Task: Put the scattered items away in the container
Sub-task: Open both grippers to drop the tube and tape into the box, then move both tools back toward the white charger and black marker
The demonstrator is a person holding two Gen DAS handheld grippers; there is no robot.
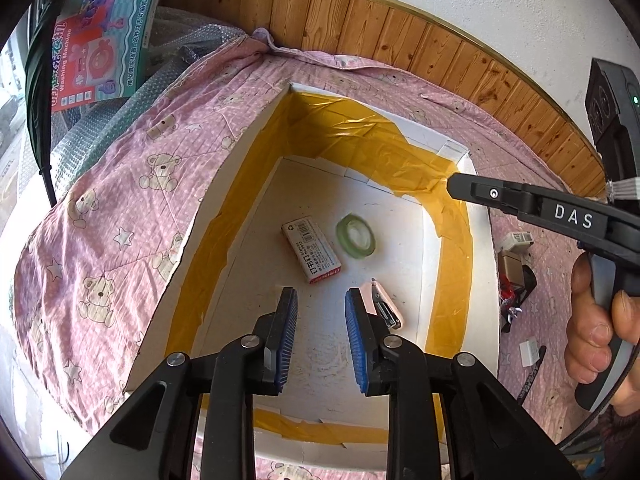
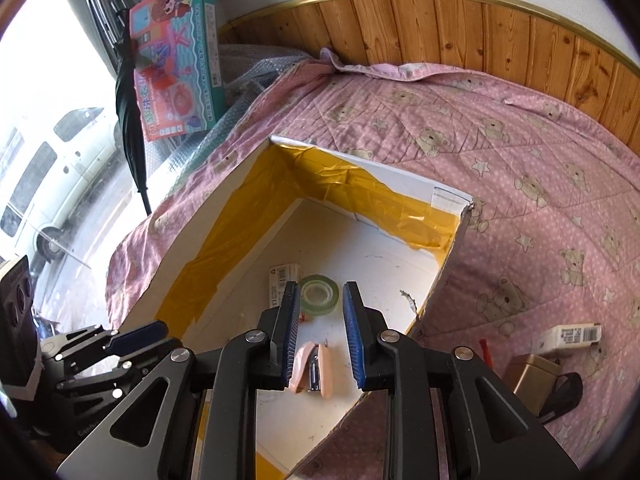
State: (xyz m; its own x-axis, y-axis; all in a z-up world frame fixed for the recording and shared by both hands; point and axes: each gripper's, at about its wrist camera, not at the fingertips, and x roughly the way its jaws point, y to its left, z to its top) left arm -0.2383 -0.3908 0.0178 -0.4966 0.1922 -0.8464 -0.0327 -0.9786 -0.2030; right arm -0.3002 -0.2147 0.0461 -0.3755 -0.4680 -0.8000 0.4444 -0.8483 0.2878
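Hovering over the box (image 2: 448, 276), both the left tool (image 1: 321, 308) and right tool (image 2: 321, 304) gape empty; remaining cartons (image 2: 566, 338) lie rightward on the bed (image 2: 520, 160), nearer the right tool.

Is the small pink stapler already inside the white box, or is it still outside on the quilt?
Inside. The small pink stapler lies on the floor of the white box with yellow tape, beside the green tape roll.

A pink quilt (image 2: 520, 152) printed with bears and stars covers the bed. Behind it runs a wood-panelled wall (image 2: 460, 28) with a gold trim strip. At the far left corner a colourful toy box (image 2: 180, 56) leans against bubble wrap (image 1: 120, 120), beside a folded dark umbrella (image 2: 128, 100). Through the window, a white car (image 2: 48, 184) is parked outside.
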